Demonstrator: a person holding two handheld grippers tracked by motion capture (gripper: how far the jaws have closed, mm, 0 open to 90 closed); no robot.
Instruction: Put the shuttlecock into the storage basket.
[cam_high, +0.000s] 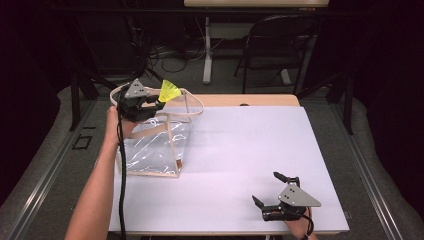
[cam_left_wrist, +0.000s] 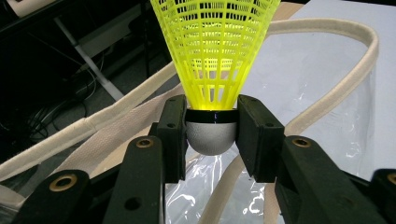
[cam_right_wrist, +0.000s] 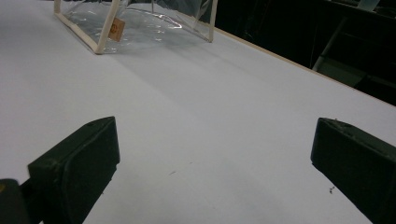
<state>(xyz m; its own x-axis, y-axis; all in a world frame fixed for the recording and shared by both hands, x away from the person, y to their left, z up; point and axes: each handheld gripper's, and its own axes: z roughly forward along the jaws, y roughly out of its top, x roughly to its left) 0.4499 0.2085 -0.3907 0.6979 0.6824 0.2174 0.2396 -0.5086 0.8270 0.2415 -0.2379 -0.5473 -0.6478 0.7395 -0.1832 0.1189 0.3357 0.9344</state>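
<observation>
A yellow plastic shuttlecock (cam_high: 169, 90) with a grey-white rounded cork (cam_left_wrist: 210, 137) is held above the open top of a clear plastic tote bag (cam_high: 155, 145) with cream trim and handles (cam_left_wrist: 322, 28). My left gripper (cam_high: 154, 103) is shut on the shuttlecock's cork, skirt pointing away from the jaws. The bag stands at the table's left side. My right gripper (cam_high: 269, 189) rests low on the white table near the front right edge, jaws wide apart with nothing between them. In the right gripper view the bag (cam_right_wrist: 140, 23) lies far ahead.
The white table top (cam_high: 250, 150) stretches between the bag and the right gripper. A folding chair (cam_high: 277, 45) and table legs stand on the floor beyond the far edge. A black cable (cam_high: 120, 170) trails along the left forearm.
</observation>
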